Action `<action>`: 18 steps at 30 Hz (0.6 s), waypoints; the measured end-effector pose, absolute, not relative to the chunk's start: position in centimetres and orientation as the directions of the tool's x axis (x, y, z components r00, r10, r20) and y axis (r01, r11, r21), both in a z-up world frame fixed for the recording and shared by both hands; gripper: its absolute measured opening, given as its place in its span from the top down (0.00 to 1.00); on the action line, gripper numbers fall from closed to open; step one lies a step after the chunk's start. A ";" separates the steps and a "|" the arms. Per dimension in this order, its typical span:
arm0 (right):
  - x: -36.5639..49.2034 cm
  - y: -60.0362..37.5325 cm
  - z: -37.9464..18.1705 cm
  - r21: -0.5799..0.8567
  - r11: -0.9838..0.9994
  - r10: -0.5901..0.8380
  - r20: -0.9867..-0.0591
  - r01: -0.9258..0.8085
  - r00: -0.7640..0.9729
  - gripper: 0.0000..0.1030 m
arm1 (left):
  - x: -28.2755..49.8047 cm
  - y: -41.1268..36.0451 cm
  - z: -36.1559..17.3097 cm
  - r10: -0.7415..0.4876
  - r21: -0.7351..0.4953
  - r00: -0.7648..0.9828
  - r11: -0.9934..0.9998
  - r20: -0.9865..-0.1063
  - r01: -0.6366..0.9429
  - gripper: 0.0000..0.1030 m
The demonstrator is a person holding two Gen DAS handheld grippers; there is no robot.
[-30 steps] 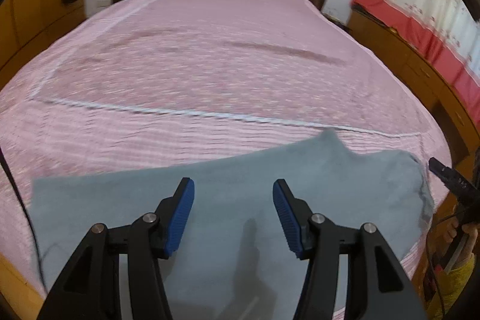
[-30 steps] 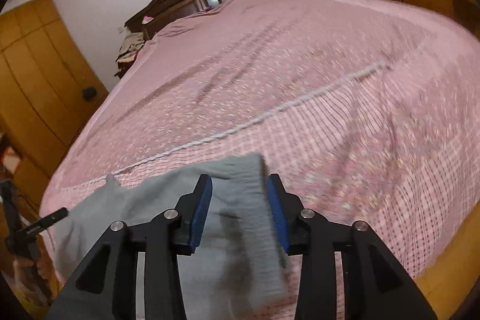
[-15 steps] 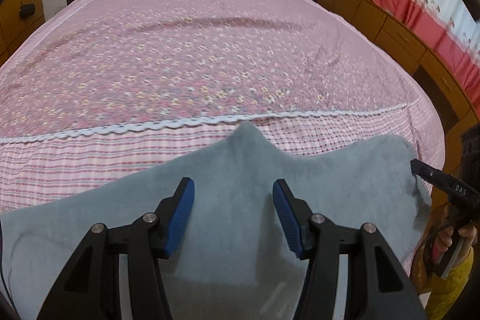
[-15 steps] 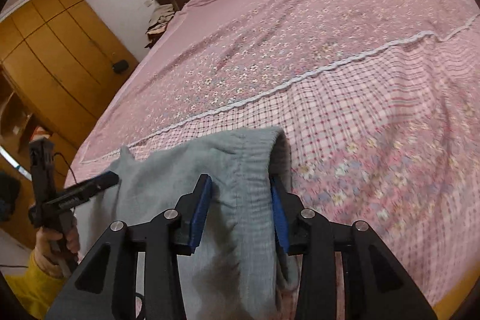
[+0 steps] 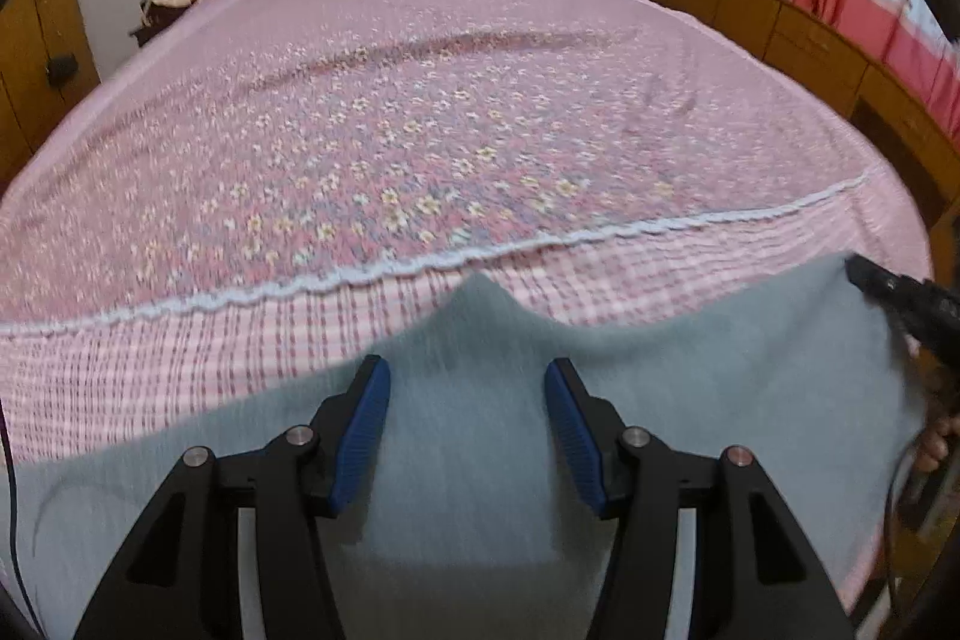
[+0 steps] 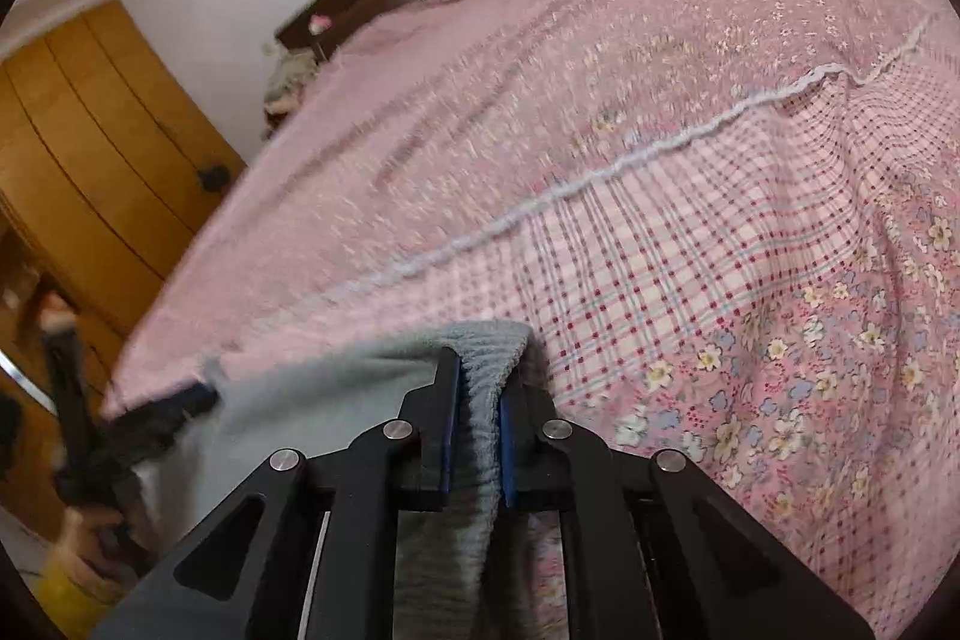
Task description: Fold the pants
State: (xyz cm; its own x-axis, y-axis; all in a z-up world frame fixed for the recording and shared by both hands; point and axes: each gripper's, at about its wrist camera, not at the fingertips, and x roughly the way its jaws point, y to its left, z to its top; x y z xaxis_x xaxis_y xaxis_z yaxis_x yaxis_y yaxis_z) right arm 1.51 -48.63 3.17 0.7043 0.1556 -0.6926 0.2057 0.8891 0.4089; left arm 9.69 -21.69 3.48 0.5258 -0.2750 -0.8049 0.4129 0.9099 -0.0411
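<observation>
Pink bedspread [image 5: 420, 112] lies bare beyond pants [image 5: 456, 460] edge.

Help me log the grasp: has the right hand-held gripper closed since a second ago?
Yes. The right hand-held gripper has just been closing; its jaws now pinch the grey pants' waistband, nearer the white lace trim than before.

The grey fleece pants [image 5: 480, 460] lay spread flat along the bed's [image 5: 420, 130] near edge at 6 o'clock, ribbed waistband [image 6: 486, 358] bunched upward, crotch peak pointing to 12 o'clock.
</observation>
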 end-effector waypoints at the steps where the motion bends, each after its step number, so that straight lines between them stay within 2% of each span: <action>1: 1.5 -48.5 3.0 0.402 0.893 0.154 -0.694 0.201 0.704 0.89 | 10.0 -21.8 3.2 -0.267 -0.033 0.535 0.913 -0.802 0.406 0.43; 4: 1.4 -48.7 3.3 0.418 0.888 0.174 -0.692 0.193 0.701 0.85 | 10.6 -22.2 2.6 -0.238 0.011 0.579 0.919 -0.780 0.394 0.39; 6: 0.7 -48.9 4.1 0.403 0.892 0.158 -0.702 0.203 0.695 0.73 | 10.8 -22.1 2.4 -0.239 0.001 0.576 0.923 -0.782 0.384 0.38; 13: -2.2 -47.8 8.4 0.249 0.948 0.024 -0.680 0.200 0.733 0.72 | 10.2 -21.2 3.4 -0.260 -0.025 0.581 0.924 -0.771 0.381 0.38; 18: -3.5 -45.2 9.0 0.263 0.959 0.110 -0.684 0.104 0.721 0.72 | 8.2 -21.0 5.0 -0.317 -0.065 0.565 0.905 -0.762 0.421 0.39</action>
